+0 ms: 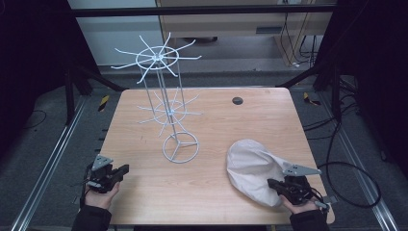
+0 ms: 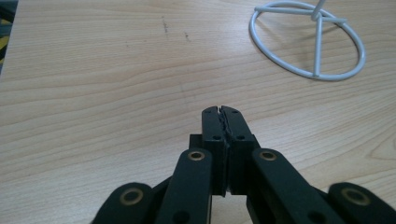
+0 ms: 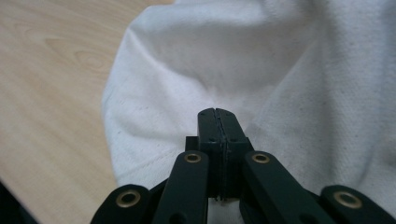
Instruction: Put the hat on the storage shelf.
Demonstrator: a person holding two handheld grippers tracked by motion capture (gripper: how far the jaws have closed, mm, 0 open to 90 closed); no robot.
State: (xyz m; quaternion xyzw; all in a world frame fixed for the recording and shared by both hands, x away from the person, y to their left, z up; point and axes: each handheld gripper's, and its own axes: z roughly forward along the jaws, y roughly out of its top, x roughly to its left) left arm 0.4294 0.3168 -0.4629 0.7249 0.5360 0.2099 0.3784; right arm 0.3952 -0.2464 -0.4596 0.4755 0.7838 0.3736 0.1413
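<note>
High view | white cloth bag (image 1: 250, 166) on table (image 1: 216, 125) | both grippers' jaws together, nothing between.

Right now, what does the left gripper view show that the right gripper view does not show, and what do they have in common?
The left gripper view shows the round base of the white wire rack standing on the wooden table, with the left gripper shut on nothing above bare wood. The right gripper view shows the white cloth hat lying on the table, with the right gripper shut just over its fabric; whether any cloth is pinched I cannot tell. Both views share the same light wood tabletop and a pair of black jaws pressed together.
</note>
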